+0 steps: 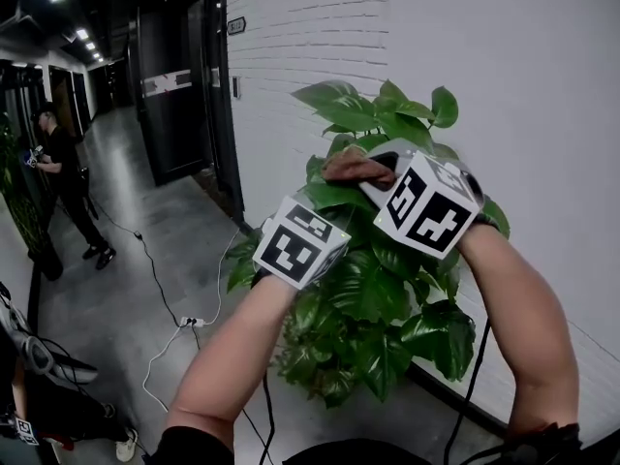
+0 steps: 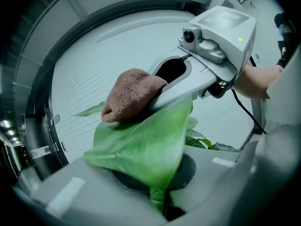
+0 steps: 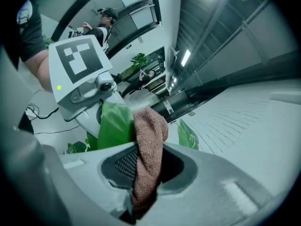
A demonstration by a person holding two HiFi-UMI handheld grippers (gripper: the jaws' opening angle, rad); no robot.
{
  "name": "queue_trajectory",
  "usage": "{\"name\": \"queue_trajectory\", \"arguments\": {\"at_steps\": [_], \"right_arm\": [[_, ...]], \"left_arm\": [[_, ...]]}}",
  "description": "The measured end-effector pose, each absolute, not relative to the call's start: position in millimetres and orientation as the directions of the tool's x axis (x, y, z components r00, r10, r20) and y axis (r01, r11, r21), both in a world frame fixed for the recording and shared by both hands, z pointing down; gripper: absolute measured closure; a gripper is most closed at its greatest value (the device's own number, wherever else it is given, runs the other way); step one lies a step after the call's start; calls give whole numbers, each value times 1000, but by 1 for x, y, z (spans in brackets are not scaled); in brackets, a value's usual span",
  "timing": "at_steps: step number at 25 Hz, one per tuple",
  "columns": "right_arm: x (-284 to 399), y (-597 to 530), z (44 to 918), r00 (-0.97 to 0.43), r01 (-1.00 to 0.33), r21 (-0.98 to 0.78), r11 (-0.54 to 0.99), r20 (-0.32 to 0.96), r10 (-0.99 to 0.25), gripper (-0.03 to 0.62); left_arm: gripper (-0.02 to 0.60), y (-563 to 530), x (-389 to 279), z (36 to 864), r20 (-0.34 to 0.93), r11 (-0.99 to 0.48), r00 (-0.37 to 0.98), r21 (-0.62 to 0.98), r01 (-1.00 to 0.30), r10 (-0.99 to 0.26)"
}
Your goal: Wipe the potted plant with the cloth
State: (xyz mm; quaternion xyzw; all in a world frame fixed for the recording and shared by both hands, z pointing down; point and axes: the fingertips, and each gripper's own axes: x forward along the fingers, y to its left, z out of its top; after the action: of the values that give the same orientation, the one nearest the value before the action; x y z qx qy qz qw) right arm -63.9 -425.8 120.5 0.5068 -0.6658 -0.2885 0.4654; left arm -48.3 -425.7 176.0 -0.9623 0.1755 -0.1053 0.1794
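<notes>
The potted plant (image 1: 373,289) stands against a white wall; foliage hides its pot. My left gripper (image 2: 157,192) is shut on one broad green leaf (image 2: 146,147) and holds it out flat. My right gripper (image 3: 141,192) is shut on the brown cloth (image 3: 149,145). The cloth (image 2: 132,92) lies pressed on that leaf's upper side, near its far end. In the head view both marker cubes sit over the top of the plant, the left gripper (image 1: 325,206) below and left of the right gripper (image 1: 378,168), with the cloth (image 1: 354,168) between them.
The white brick wall (image 1: 504,56) is right behind the plant. A corridor with dark doors (image 1: 174,95) runs off to the left. A person in black (image 1: 60,172) stands far down it. Cables and a power strip (image 1: 187,322) lie on the grey floor beside the plant.
</notes>
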Motion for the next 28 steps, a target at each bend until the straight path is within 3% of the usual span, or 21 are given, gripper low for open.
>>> {"name": "queue_trajectory", "arguments": {"at_steps": [11, 21, 28], "right_arm": [[-102, -405, 157, -130, -351, 841, 413, 393, -910, 527], [-115, -390, 179, -193, -496, 762, 416, 370, -909, 526], [-133, -371, 189, -259, -515, 748, 420, 332, -907, 528]], "left_arm": [[565, -417, -67, 200, 169, -860, 897, -401, -315, -407], [565, -414, -73, 214, 163, -882, 908, -353, -313, -387], [565, -409, -74, 226, 176, -884, 906, -352, -307, -385]]}}
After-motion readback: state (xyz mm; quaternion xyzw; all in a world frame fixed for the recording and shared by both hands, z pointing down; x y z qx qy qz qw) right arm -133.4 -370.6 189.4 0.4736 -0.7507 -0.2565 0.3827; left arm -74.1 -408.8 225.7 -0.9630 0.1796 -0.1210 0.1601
